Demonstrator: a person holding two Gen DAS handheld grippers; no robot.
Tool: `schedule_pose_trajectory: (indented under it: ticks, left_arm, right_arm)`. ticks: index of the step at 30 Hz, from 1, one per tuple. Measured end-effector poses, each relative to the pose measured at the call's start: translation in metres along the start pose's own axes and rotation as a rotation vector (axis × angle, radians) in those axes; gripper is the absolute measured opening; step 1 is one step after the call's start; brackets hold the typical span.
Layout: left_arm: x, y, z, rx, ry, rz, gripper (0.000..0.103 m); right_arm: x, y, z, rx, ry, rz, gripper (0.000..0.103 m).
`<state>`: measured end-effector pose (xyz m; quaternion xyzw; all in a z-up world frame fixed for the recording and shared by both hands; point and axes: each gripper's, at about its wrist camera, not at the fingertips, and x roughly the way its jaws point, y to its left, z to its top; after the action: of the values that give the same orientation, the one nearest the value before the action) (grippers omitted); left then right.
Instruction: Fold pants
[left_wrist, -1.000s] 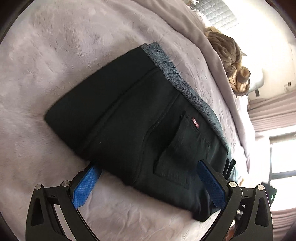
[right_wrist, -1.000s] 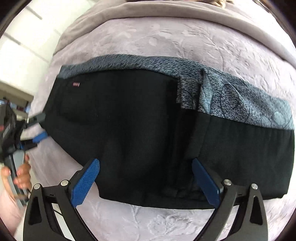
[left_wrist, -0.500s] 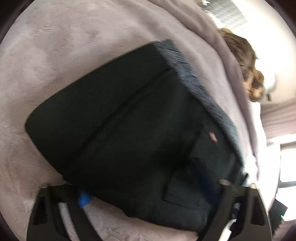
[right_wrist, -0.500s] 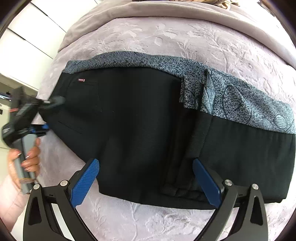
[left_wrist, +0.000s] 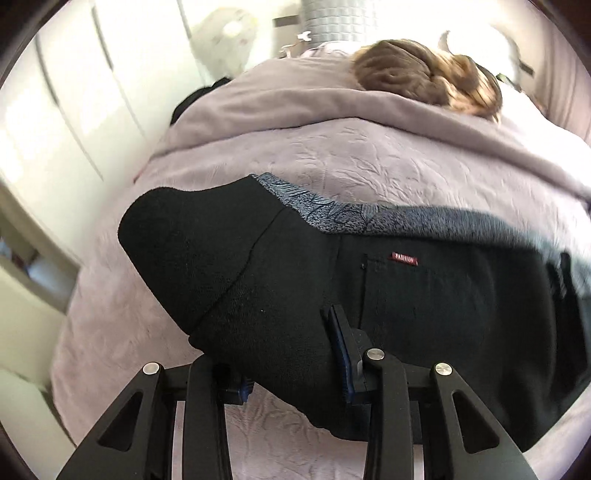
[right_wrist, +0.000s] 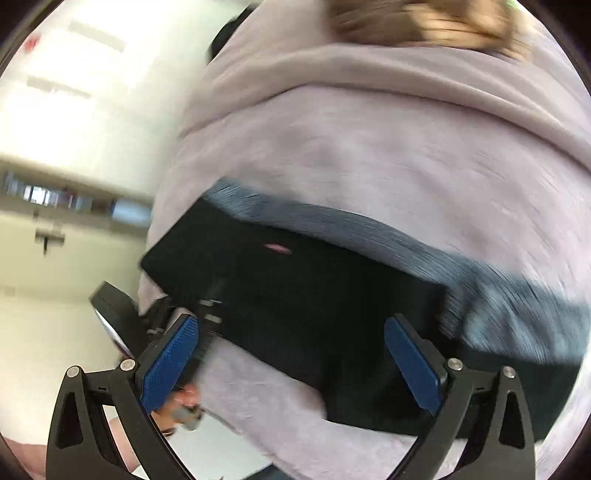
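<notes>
Black pants (left_wrist: 406, 314) with a small red label (left_wrist: 404, 259) and a blue-grey patterned band (left_wrist: 332, 214) lie folded on a lilac bed cover (left_wrist: 369, 155). My left gripper (left_wrist: 295, 369) is at their near edge with its jaws closing; a thick fold of the black fabric is bunched between the fingers, and only the right blue pad (left_wrist: 341, 350) shows. In the blurred right wrist view my right gripper (right_wrist: 291, 354) hangs open above the pants (right_wrist: 295, 295), with nothing held. The left gripper's body (right_wrist: 118, 314) and the hand (right_wrist: 184, 397) on it show at the left.
A thicker lilac blanket (left_wrist: 332, 107) is folded across the far part of the bed, with a brown shaggy thing (left_wrist: 417, 74) behind it. White cupboards (left_wrist: 55, 129) stand beyond the bed's left edge.
The left gripper has gone from wide open to closed on the pants' near edge and has rolled. The right gripper has risen and swung toward the labelled end, still open.
</notes>
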<state>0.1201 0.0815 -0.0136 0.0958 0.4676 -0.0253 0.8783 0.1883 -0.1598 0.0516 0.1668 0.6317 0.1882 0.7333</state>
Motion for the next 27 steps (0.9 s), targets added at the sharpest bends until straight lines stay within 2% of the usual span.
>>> schedule_pose_trajectory:
  ticks: [4, 7, 10, 12, 14, 15, 16, 18, 19, 22, 27]
  left_arm:
    - [0.001, -0.002, 0.001, 0.03, -0.005, 0.025, 0.036]
    - [-0.003, -0.003, -0.006, 0.058, -0.014, 0.05, 0.036]
    - [-0.006, -0.005, -0.009, 0.082, -0.028, 0.072, 0.036]
    - [-0.009, -0.007, -0.009, 0.094, -0.037, 0.08, 0.036]
    - [-0.012, -0.009, -0.009, 0.111, -0.047, 0.088, 0.036]
    - [-0.014, -0.01, -0.009, 0.124, -0.054, 0.093, 0.036]
    - [-0.016, -0.012, -0.008, 0.135, -0.058, 0.096, 0.036]
    - [-0.016, -0.015, -0.008, 0.142, -0.029, 0.096, 0.036]
    - [-0.02, -0.016, -0.008, 0.148, -0.035, 0.087, 0.036]
    - [-0.044, -0.034, 0.0, 0.223, -0.096, 0.097, 0.036]
    - [-0.095, -0.068, 0.02, 0.291, -0.183, 0.034, 0.037]
  right_arm:
    - [0.054, 0.07, 0.057, -0.118, 0.161, 0.045, 0.102]
    - [0.095, 0.121, 0.079, -0.2, 0.267, 0.035, 0.102]
    - [0.137, 0.153, 0.086, -0.269, 0.402, 0.011, 0.102]
    - [0.162, 0.166, 0.086, -0.301, 0.485, -0.043, 0.102]
    - [0.174, 0.167, 0.085, -0.305, 0.525, -0.084, 0.102]
    - [0.178, 0.165, 0.086, -0.297, 0.538, -0.095, 0.097]
    - [0.18, 0.159, 0.087, -0.275, 0.554, -0.087, 0.072]
    - [0.175, 0.149, 0.086, -0.242, 0.557, -0.068, 0.029]
    - [0.167, 0.143, 0.085, -0.236, 0.542, -0.054, 0.021]
    - [0.132, 0.128, 0.083, -0.248, 0.451, 0.001, 0.018]
    - [0.046, 0.074, 0.064, -0.124, 0.278, 0.23, 0.018]
